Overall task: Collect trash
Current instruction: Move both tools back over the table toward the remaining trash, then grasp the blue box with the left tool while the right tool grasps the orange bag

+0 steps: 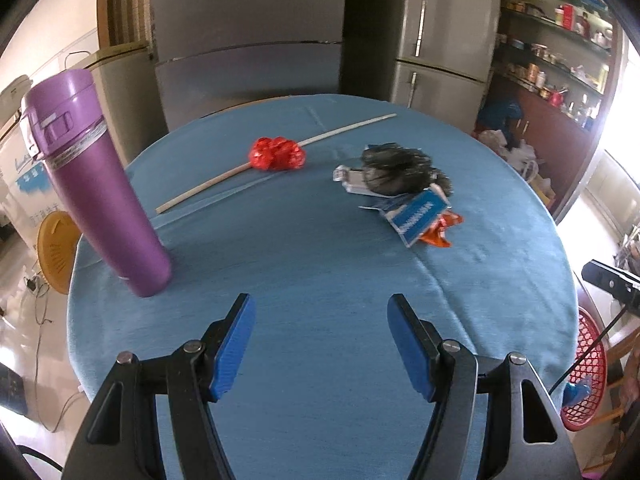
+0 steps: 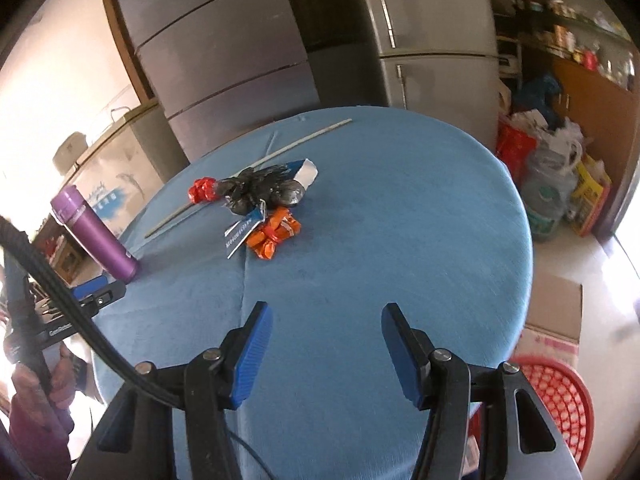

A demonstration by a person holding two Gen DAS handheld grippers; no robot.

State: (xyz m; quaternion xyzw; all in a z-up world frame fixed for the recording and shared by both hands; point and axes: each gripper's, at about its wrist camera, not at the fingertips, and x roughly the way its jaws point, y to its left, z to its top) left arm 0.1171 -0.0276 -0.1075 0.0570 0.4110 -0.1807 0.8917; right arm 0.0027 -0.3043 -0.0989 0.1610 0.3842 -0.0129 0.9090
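Observation:
On the round blue-clothed table [image 1: 320, 272] lies a heap of trash: a crumpled black bag [image 1: 398, 170], a blue-and-white wrapper [image 1: 416, 216] and an orange wrapper [image 1: 440, 232]. A crumpled red wrapper [image 1: 277, 154] rests on a long pale stick [image 1: 276, 160]. The same heap shows in the right wrist view: black bag [image 2: 264, 192], orange wrapper [image 2: 274, 234], red wrapper [image 2: 203, 190]. My left gripper [image 1: 322, 344] hangs open over the near cloth, nothing between its jaws. My right gripper [image 2: 326, 352] is likewise open and empty, short of the heap.
A tall purple bottle [image 1: 94, 188] stands upright at the table's left edge, also purple bottle [image 2: 94, 234]. A red mesh basket [image 2: 554, 404] sits on the floor at the near right. Fridges [image 1: 248, 40] stand behind the table; bags and a water jug [image 2: 548, 196] crowd the floor at right.

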